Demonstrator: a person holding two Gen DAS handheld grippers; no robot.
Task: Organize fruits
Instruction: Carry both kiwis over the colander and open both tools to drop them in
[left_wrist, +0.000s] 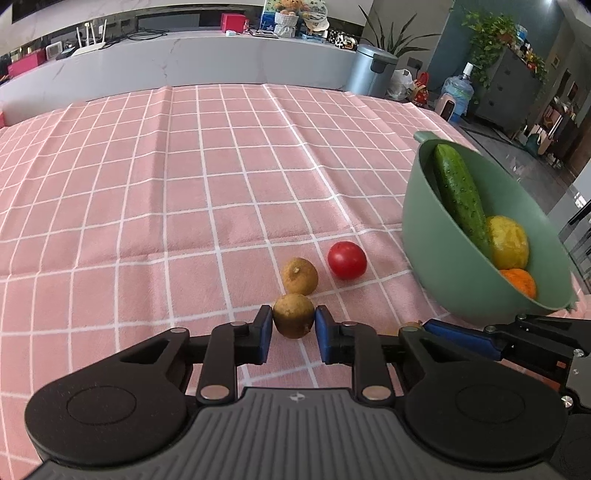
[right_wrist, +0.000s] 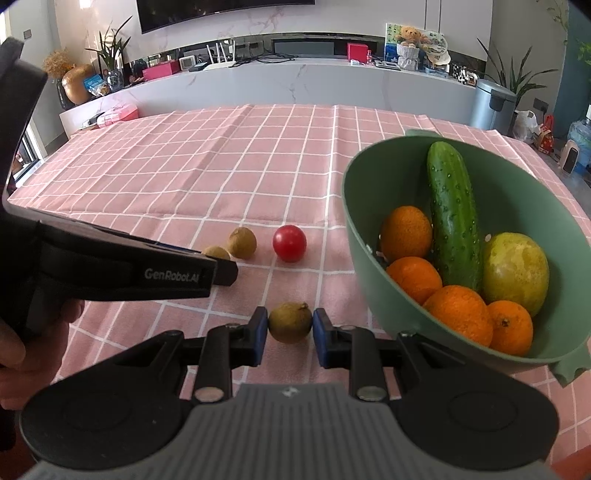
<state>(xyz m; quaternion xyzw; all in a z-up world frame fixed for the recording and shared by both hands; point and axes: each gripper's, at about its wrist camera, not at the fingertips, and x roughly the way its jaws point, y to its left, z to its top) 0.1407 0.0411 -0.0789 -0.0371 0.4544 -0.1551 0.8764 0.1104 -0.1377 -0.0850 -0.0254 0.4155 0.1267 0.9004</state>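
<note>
Left wrist: left gripper clamps a brown fruit.
Right wrist: right gripper pinches another brown fruit beside green bowl.
Tip: lift clear of rim, then release.

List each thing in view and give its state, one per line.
Left claw: shut on a longan.
Right claw: shut on another longan.
Third longan: loose on cloth.
Tomato: loose on cloth.
Bowl: upright, holding cucumber and oranges.
</note>
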